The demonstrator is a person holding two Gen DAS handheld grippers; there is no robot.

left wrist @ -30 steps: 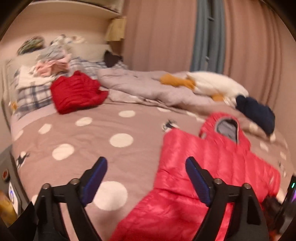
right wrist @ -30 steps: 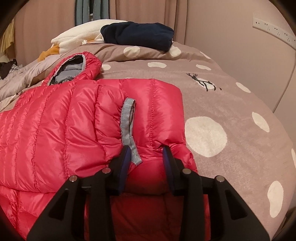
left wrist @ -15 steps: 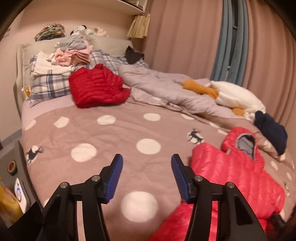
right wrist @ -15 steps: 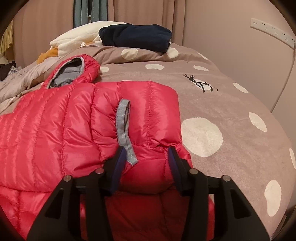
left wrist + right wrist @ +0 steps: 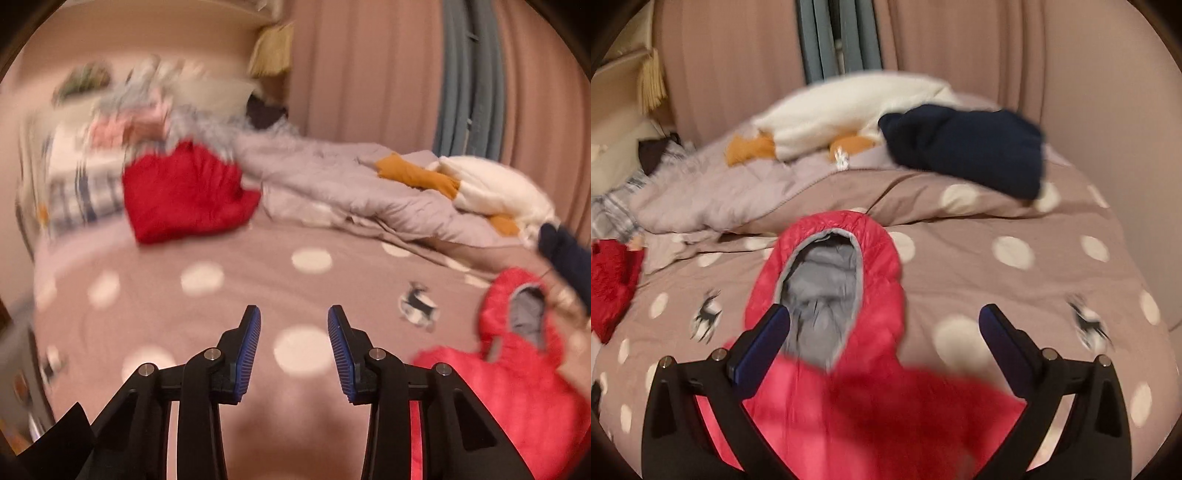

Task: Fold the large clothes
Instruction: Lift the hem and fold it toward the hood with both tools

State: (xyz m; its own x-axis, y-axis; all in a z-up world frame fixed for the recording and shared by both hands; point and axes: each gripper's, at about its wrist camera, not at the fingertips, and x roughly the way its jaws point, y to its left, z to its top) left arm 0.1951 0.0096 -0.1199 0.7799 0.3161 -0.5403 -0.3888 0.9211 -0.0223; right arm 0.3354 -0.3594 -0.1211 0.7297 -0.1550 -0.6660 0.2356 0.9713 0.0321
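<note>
A pink-red down jacket (image 5: 849, 417) with a grey-lined hood (image 5: 827, 273) lies flat on the dotted bedspread (image 5: 1015, 288). My right gripper (image 5: 884, 323) hovers above it near the hood; its jaws are opening wide and hold nothing. In the left wrist view the same jacket (image 5: 517, 387) shows at the lower right. My left gripper (image 5: 294, 317) hangs over bare bedspread (image 5: 221, 314) to the left of the jacket, its jaws closing with nothing between them.
A second, darker red jacket (image 5: 184, 192) lies crumpled near the pillows. A grey quilt (image 5: 351, 184), a white and orange plush toy (image 5: 480, 184) and a navy garment (image 5: 967, 147) sit at the bed's far side. Curtains hang behind.
My right gripper let go of the folded sleeve, opened wide and rose toward the hood. My left gripper swung left away from the jacket and narrowed its jaws.
</note>
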